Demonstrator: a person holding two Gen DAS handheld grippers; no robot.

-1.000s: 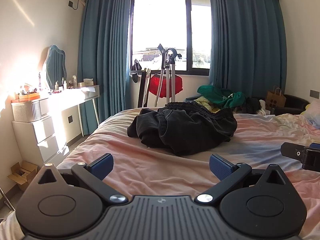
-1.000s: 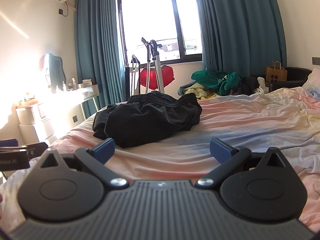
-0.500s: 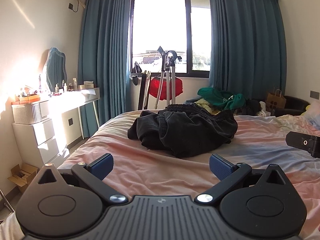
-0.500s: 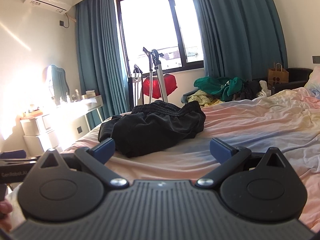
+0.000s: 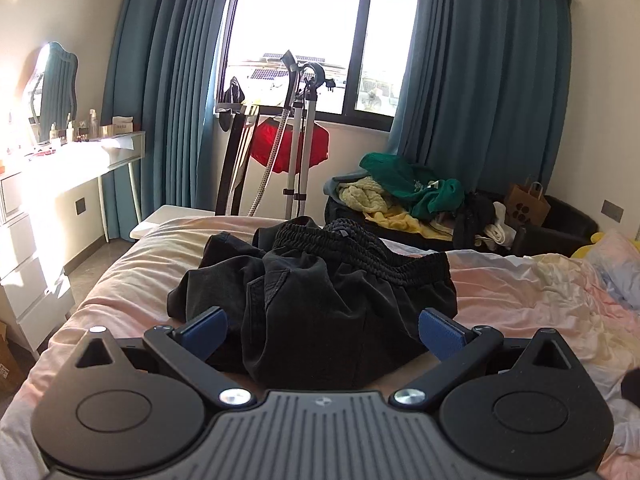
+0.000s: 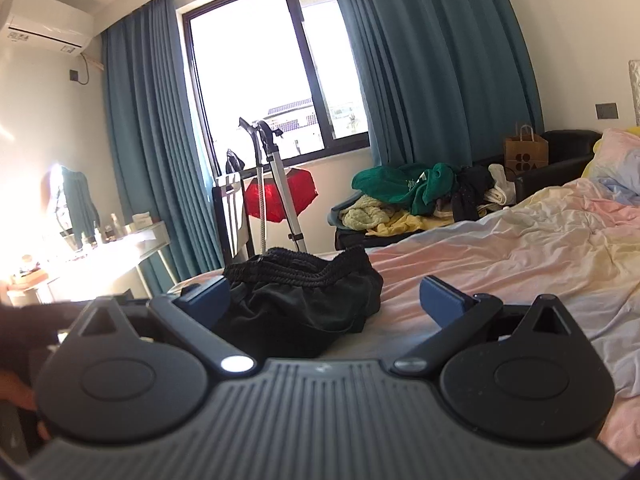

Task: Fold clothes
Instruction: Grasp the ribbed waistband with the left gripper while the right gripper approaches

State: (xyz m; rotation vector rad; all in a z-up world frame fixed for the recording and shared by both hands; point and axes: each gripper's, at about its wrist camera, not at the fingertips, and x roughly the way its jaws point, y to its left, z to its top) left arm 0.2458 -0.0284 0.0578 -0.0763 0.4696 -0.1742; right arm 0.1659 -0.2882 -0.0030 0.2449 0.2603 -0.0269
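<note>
A crumpled pair of black shorts [image 5: 320, 296] with an elastic waistband lies in a heap on the bed's pink sheet [image 5: 532, 300]. My left gripper [image 5: 322, 330] is open, and its blue pads frame the near edge of the heap without closing on it. In the right wrist view the shorts [image 6: 304, 300] lie ahead and to the left. My right gripper [image 6: 326, 298] is open and empty, its left pad close by the shorts' waistband.
A chair with a pile of green, yellow and dark clothes [image 5: 412, 196] stands beyond the bed's far edge. A garment steamer with a red item [image 5: 292, 148] stands by the window. A white dressing table [image 5: 72, 160] is at the left. A pillow [image 6: 616, 160] lies at the right.
Both grippers have moved forward toward the black shorts, which now fill the space between the left gripper's pads. The jaws of both stay open.
</note>
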